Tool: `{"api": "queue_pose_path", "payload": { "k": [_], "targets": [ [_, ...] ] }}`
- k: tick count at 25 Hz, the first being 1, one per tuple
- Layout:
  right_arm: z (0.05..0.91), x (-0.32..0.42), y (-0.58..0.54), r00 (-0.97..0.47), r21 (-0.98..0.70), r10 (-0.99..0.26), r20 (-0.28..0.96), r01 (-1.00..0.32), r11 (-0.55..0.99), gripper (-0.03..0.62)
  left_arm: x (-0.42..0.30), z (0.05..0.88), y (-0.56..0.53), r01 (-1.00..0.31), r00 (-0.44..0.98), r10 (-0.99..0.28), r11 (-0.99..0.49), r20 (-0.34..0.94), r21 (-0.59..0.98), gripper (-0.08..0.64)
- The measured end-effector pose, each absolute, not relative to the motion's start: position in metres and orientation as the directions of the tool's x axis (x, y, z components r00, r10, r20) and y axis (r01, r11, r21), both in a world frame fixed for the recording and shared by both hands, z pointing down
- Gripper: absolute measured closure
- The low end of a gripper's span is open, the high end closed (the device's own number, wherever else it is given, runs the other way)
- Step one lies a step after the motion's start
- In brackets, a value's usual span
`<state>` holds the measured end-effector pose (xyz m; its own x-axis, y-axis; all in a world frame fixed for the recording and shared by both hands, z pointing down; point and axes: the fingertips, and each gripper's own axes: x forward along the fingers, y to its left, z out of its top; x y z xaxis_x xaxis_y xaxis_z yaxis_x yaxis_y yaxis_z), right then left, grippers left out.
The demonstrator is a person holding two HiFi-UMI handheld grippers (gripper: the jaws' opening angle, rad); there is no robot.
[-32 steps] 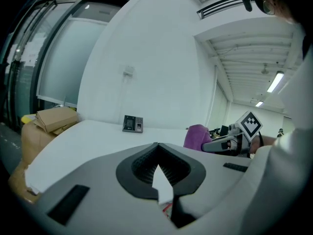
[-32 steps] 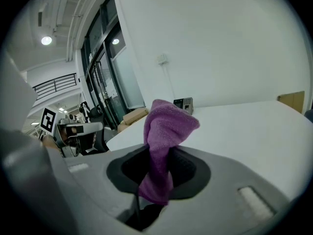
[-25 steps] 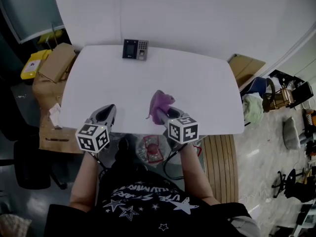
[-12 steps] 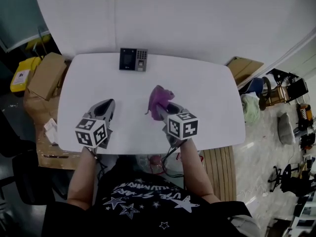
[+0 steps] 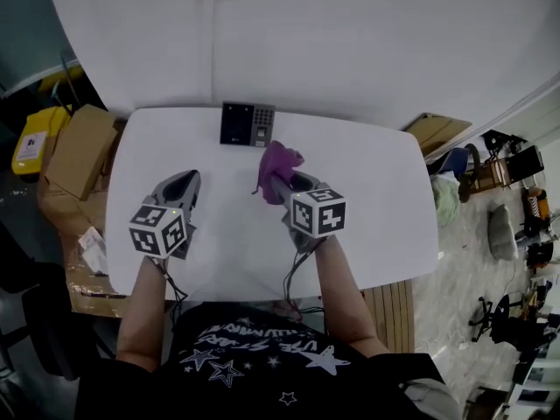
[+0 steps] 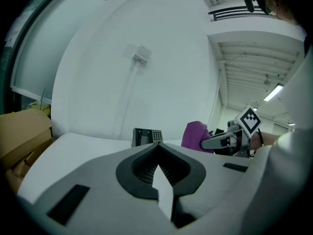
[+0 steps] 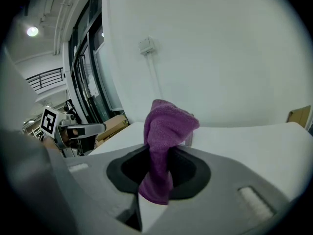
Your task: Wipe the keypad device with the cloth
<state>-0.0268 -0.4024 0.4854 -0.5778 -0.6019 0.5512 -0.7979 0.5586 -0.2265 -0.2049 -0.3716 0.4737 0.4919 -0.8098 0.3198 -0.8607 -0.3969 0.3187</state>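
White desk against a white wall; cardboard boxes at 9 o'clock, cluttered floor at 3.

We see a white table with rounded corners, its far edge close against a white wall. Directly on it we find the keypad device, at the middle of that far edge just beside the wall. Its dark screen is to our left and its keys to our right.
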Motion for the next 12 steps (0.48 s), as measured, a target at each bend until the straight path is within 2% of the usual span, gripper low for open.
{"api": "queue_pose_path", "payload": {
  "k": [12],
  "targets": [
    [0.501,-0.092,-0.486,-0.577,-0.174,-0.561,0.594,-0.772,0.611,0.497,-0.241,0.483,-0.446,-0.850,0.511,-0.798,-0.414,0.319,0.327,0.554]
  ]
}}
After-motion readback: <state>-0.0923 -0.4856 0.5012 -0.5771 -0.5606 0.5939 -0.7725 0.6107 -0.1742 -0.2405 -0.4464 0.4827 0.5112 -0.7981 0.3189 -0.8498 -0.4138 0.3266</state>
